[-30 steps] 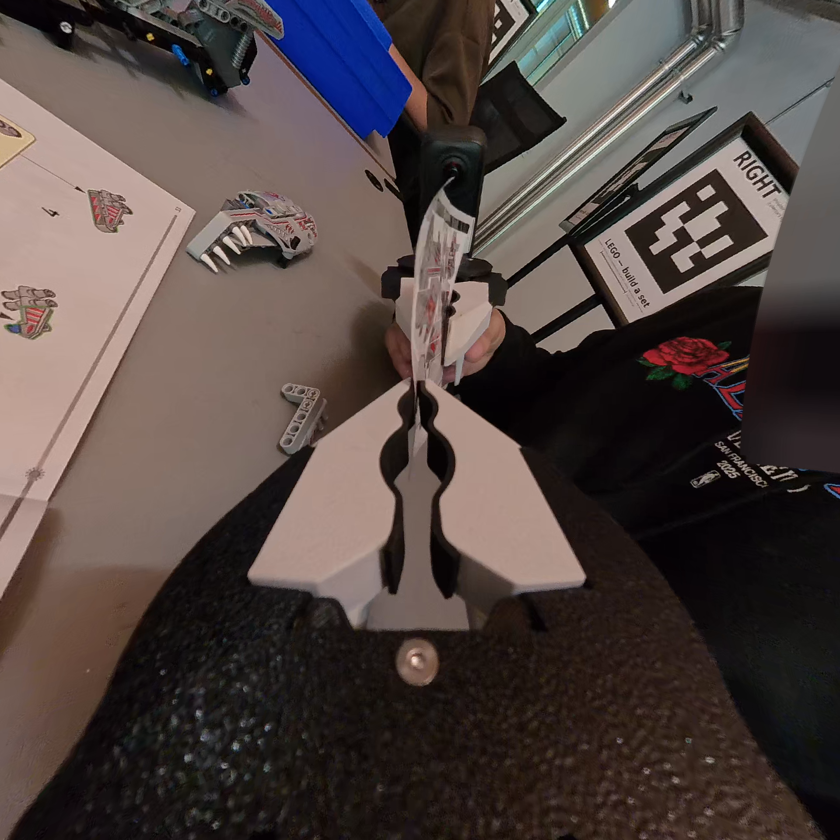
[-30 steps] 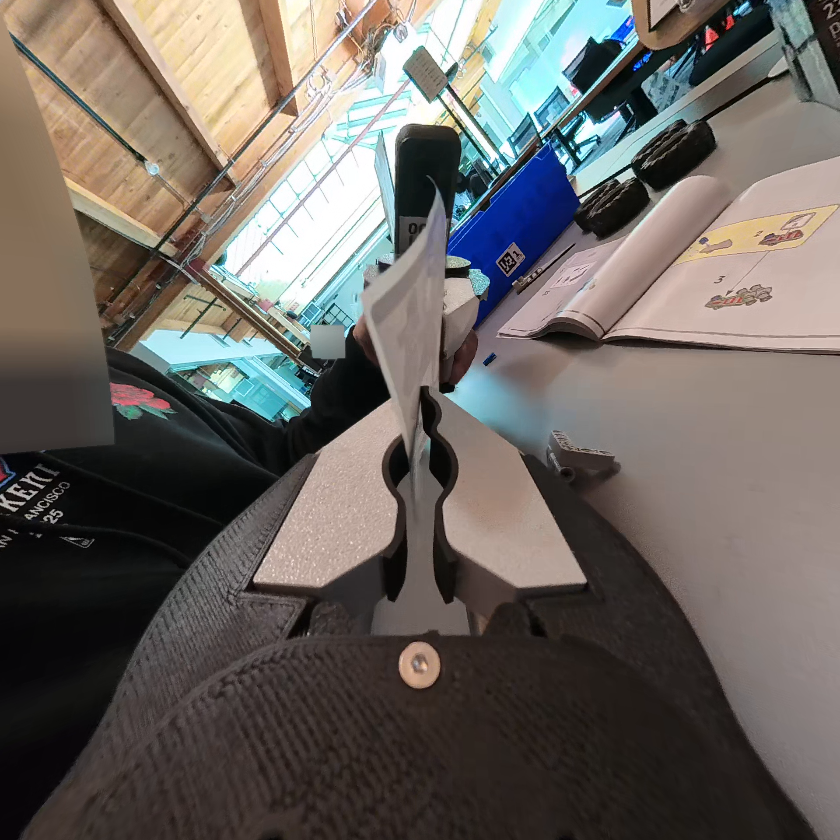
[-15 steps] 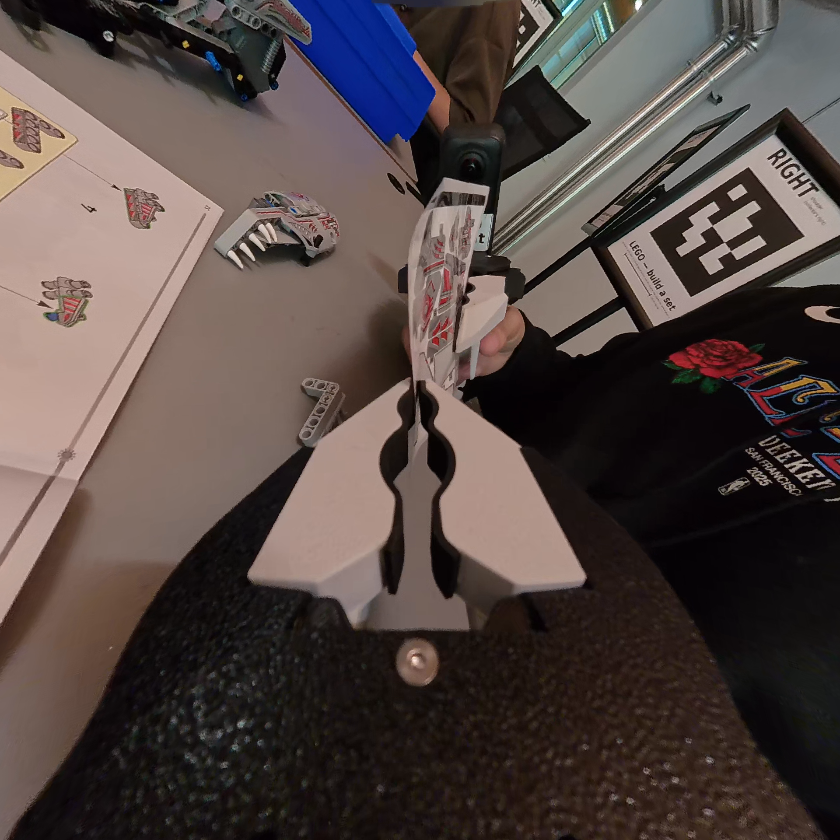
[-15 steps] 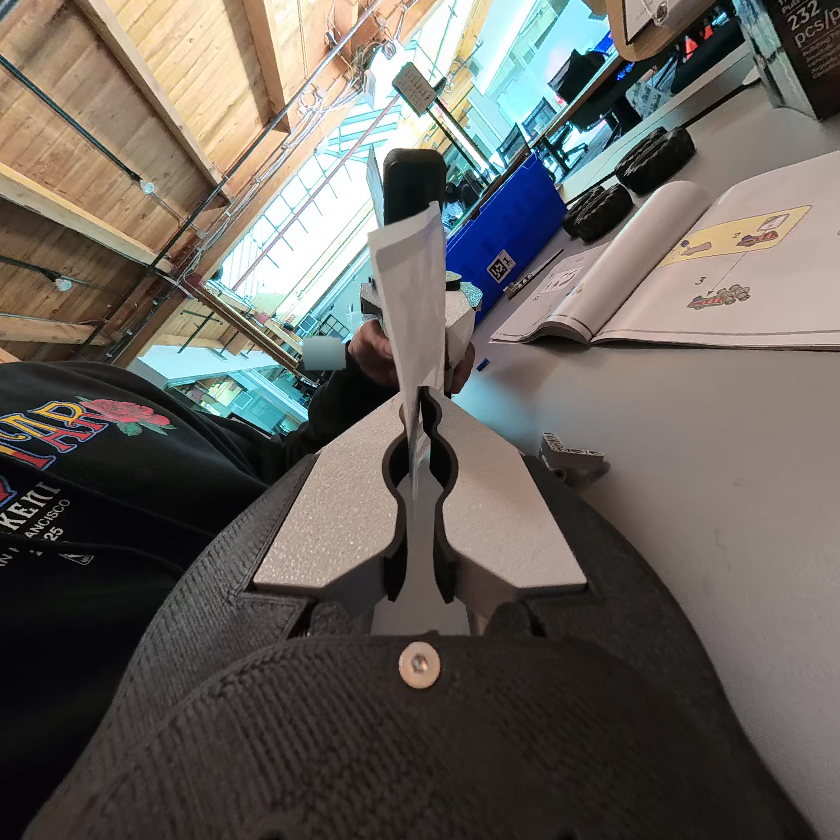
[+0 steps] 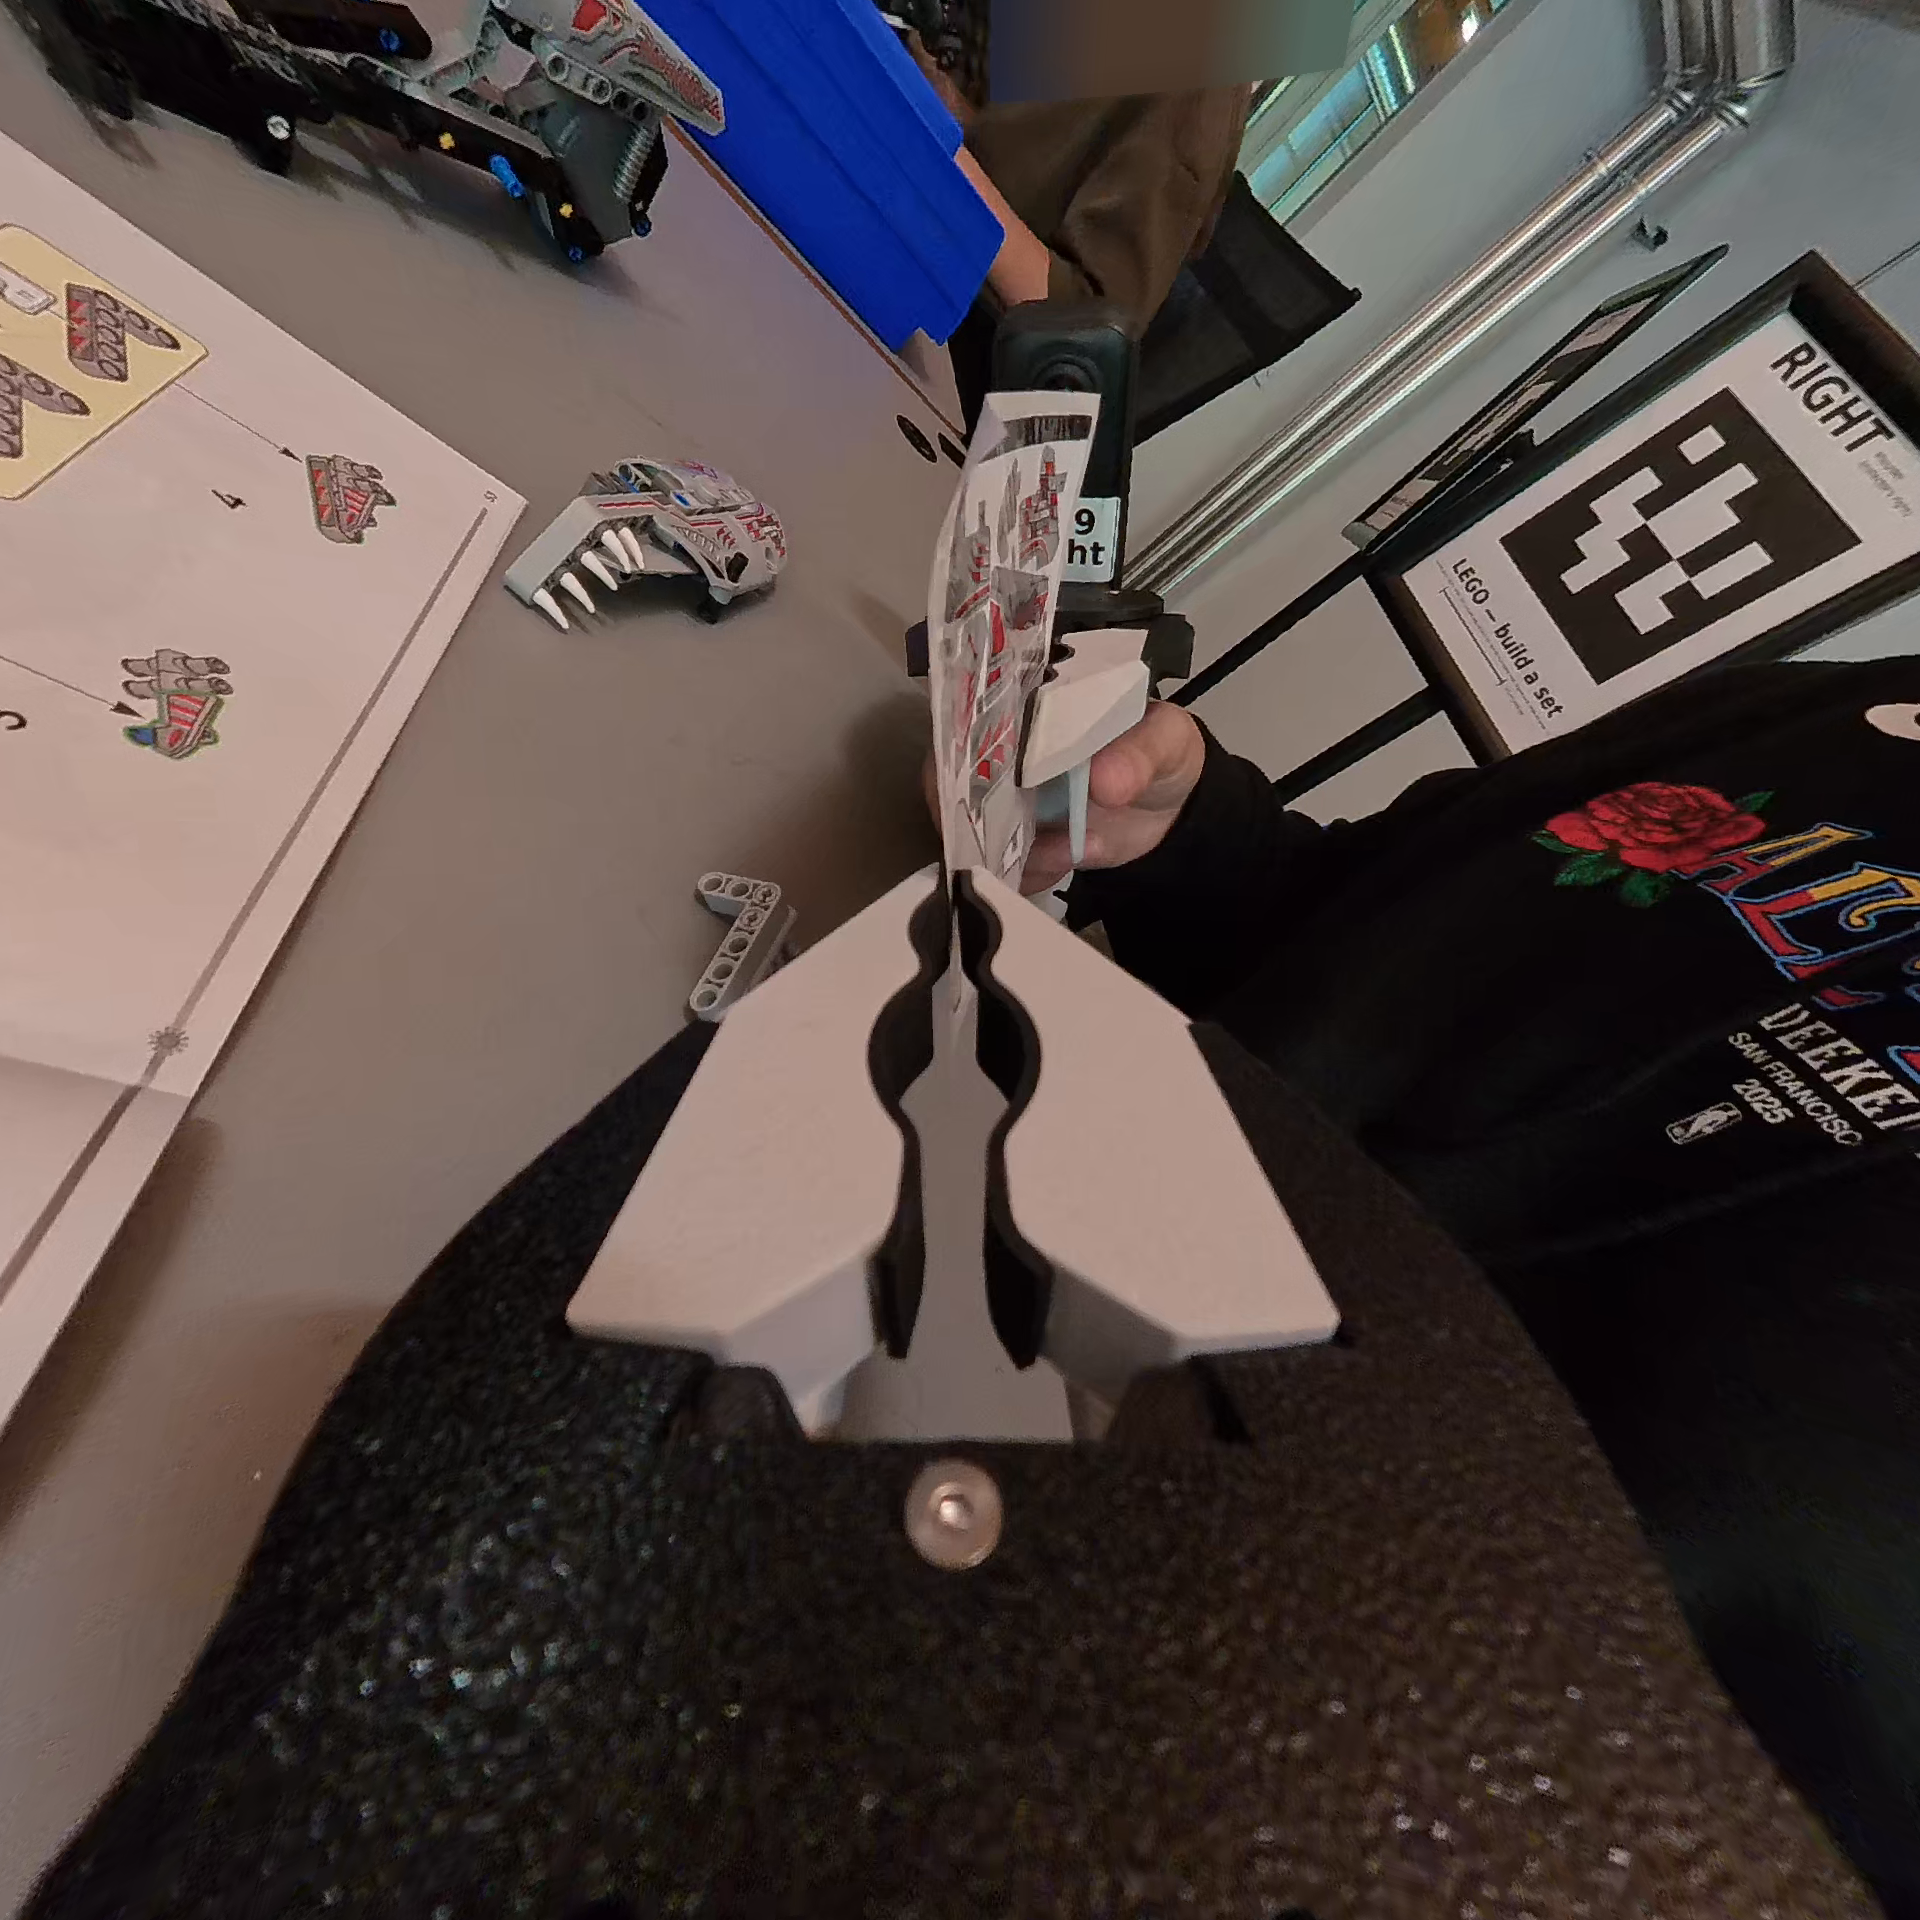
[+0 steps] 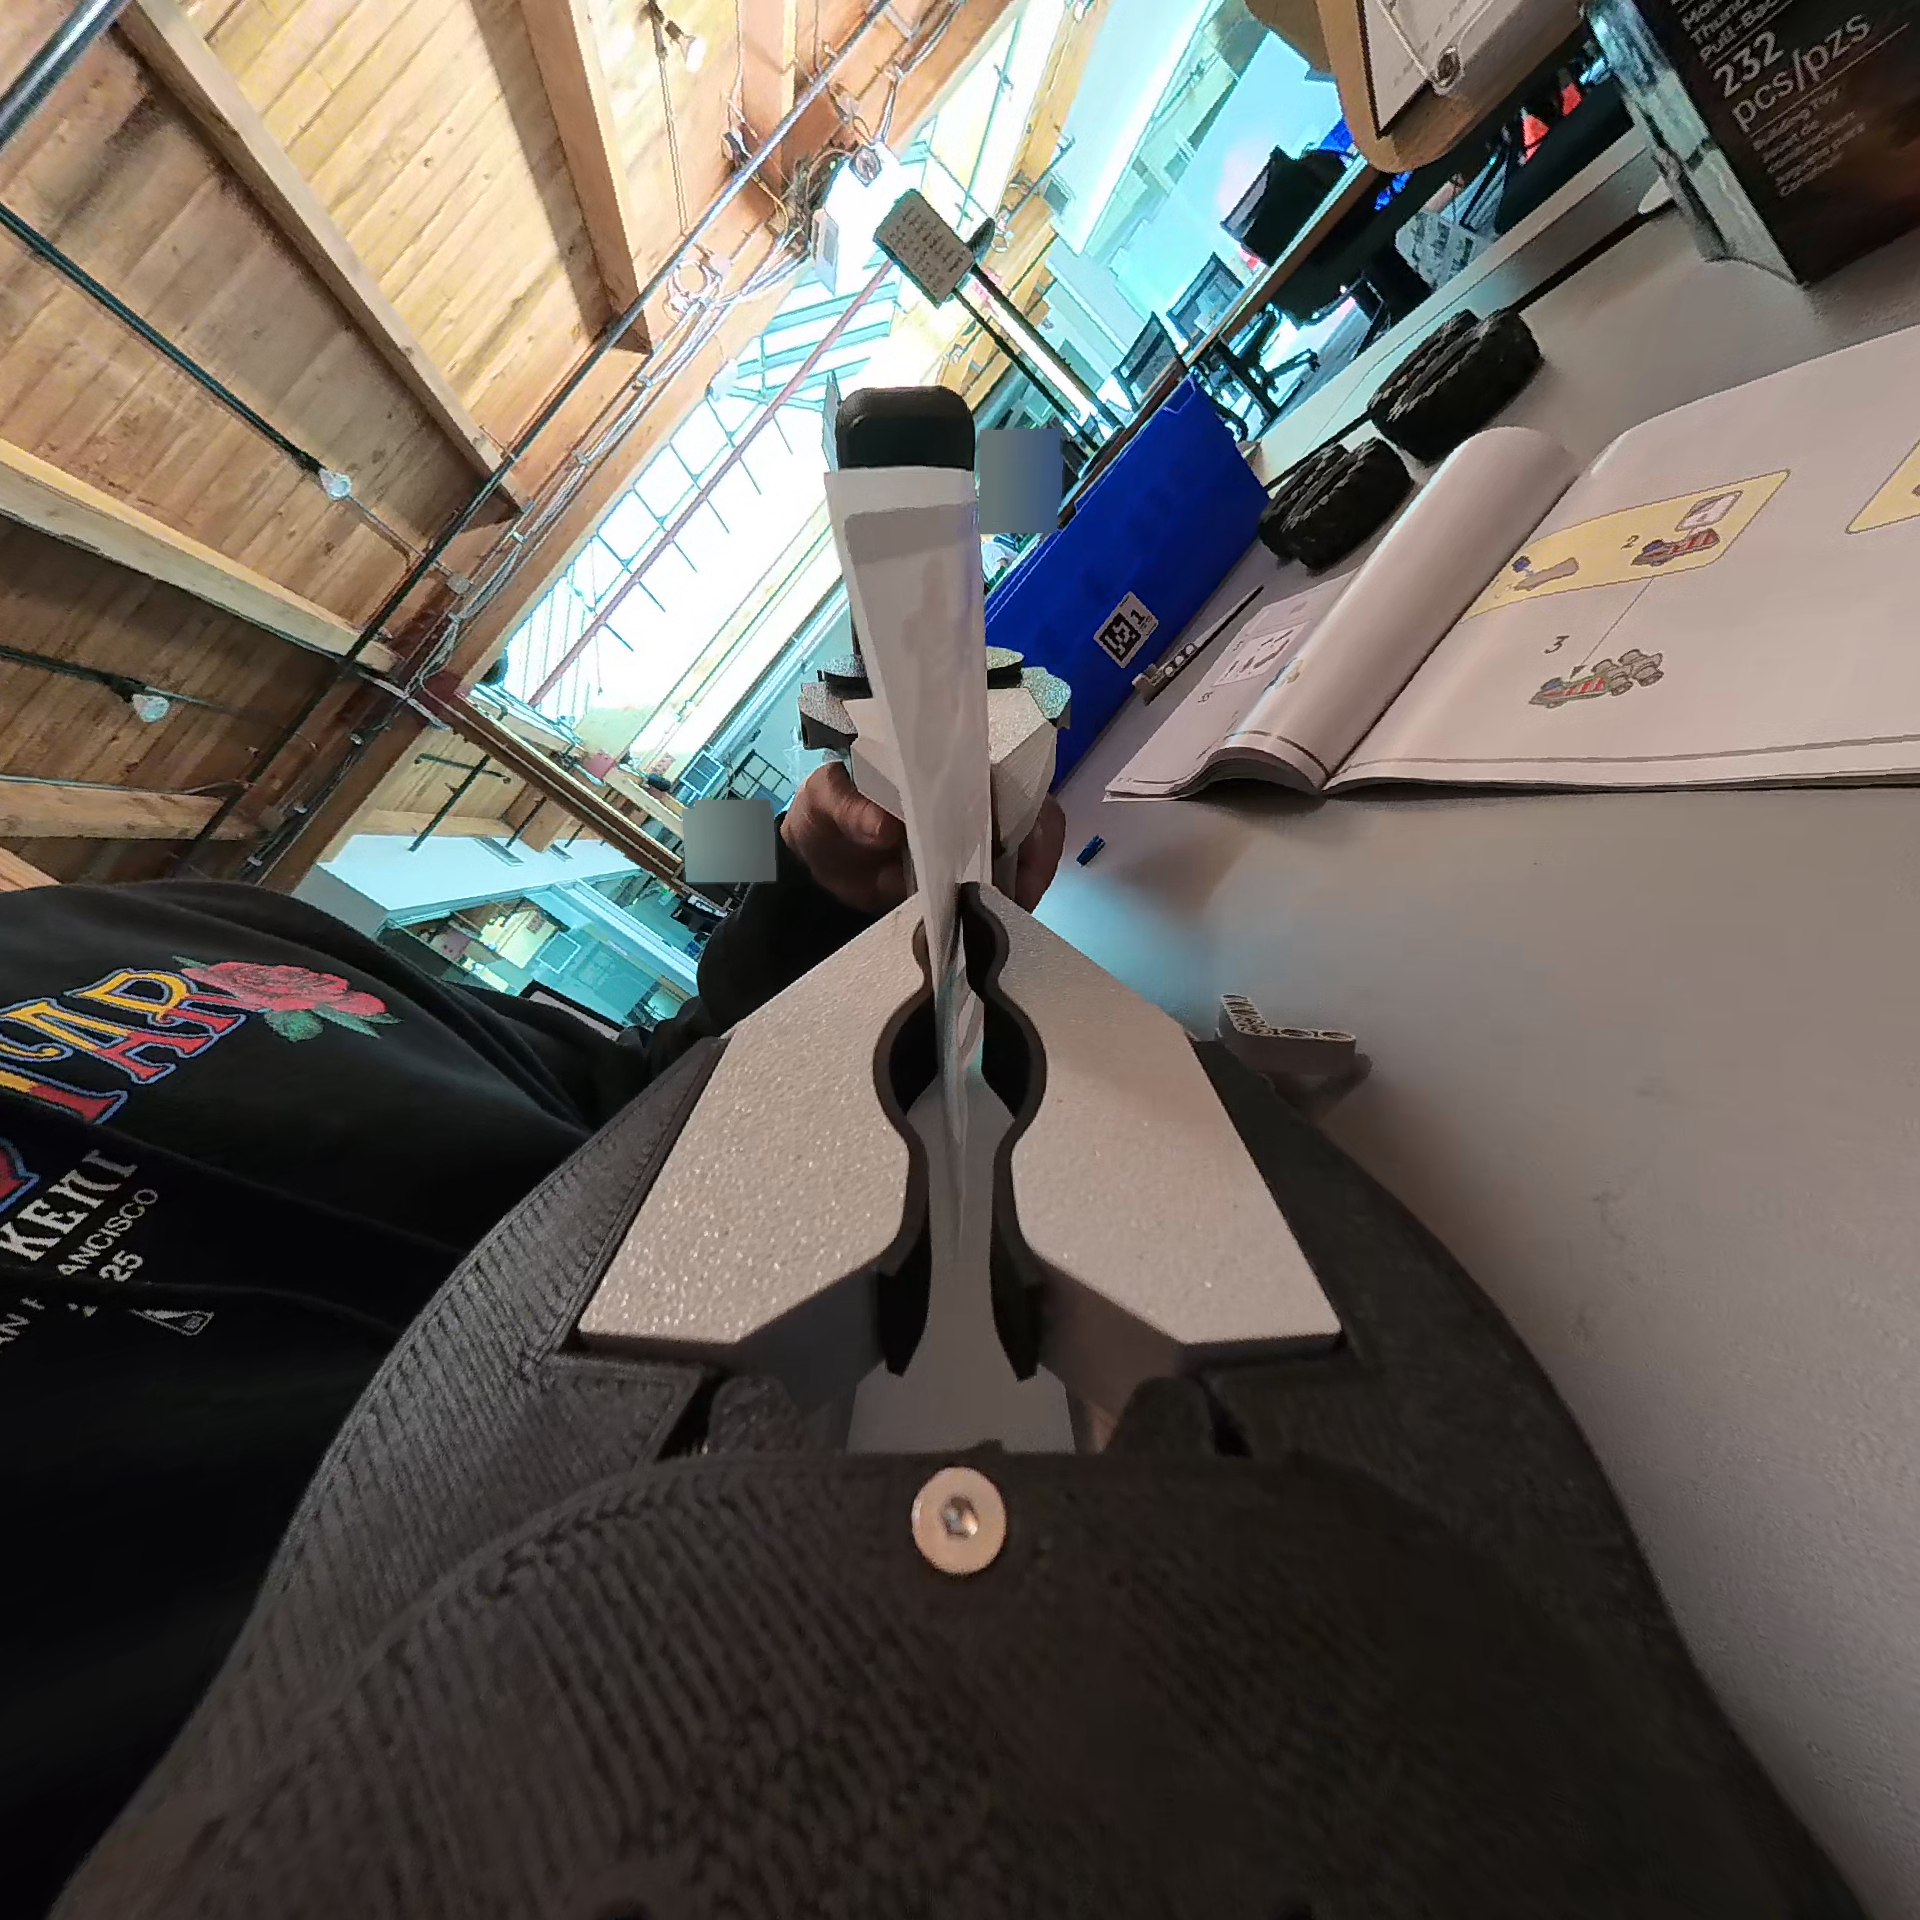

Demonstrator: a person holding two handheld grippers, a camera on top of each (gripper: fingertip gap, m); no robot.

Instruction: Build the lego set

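Both grippers are clenching 1 sticker sheet (image 5: 995,644) between them in the air — the left gripper (image 5: 954,896) pinching its near edge, the right gripper (image 6: 958,906) the opposite edge. The sheet is hanging above the table (image 5: 582,790), just right of the bent grey beam (image 5: 740,940) and the toothed jaw piece (image 5: 655,540). Judging by this, stickering is in hand — next, 1 gripper needs freeing to peel a decal.
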